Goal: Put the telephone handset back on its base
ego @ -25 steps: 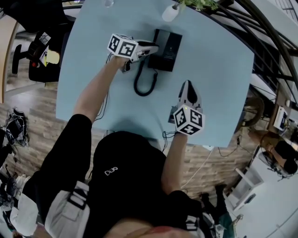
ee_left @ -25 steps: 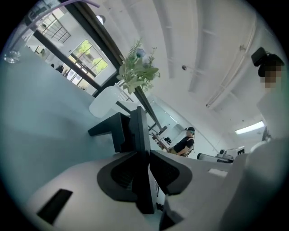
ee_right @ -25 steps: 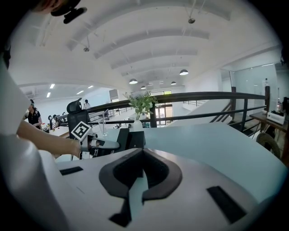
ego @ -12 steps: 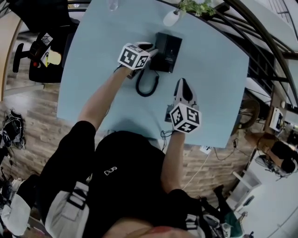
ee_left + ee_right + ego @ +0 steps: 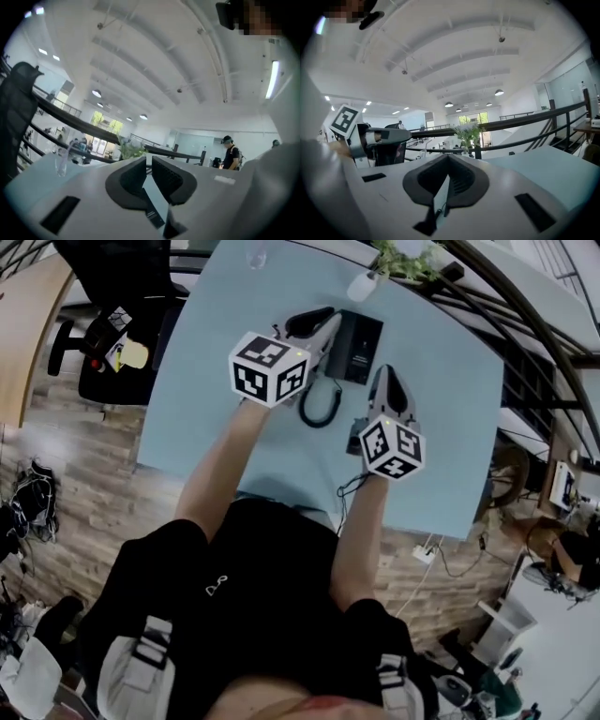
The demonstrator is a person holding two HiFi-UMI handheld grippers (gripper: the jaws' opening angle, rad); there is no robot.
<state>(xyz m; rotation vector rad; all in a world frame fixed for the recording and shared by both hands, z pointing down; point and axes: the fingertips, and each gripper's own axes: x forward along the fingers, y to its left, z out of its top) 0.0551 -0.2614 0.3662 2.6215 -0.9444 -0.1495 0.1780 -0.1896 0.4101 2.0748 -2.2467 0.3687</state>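
Left gripper (image 5: 149, 161), empty, jaws just narrowed to a slit left of the telephone (image 5: 361, 345); right gripper (image 5: 447, 161) pinched together, empty.

The black base (image 5: 367, 334) lies flat, below and just right of the left gripper (image 5: 325, 322), whose empty jaws have just been closing, and beyond the right gripper (image 5: 389, 373) jaws. The handset (image 5: 344, 341) appears seated along its left edge. 1 coiled cord (image 5: 319, 407) loops between the 2 jaw pairs.

Logged on table (image 5: 450, 427): telephone base (image 5: 361, 334) at 1 o'clock, cord (image 5: 304, 411) at its 7, plant pot (image 5: 361, 285) at its 12, glass (image 5: 255, 257) at 11; chair (image 5: 122, 343) off-table at 9.
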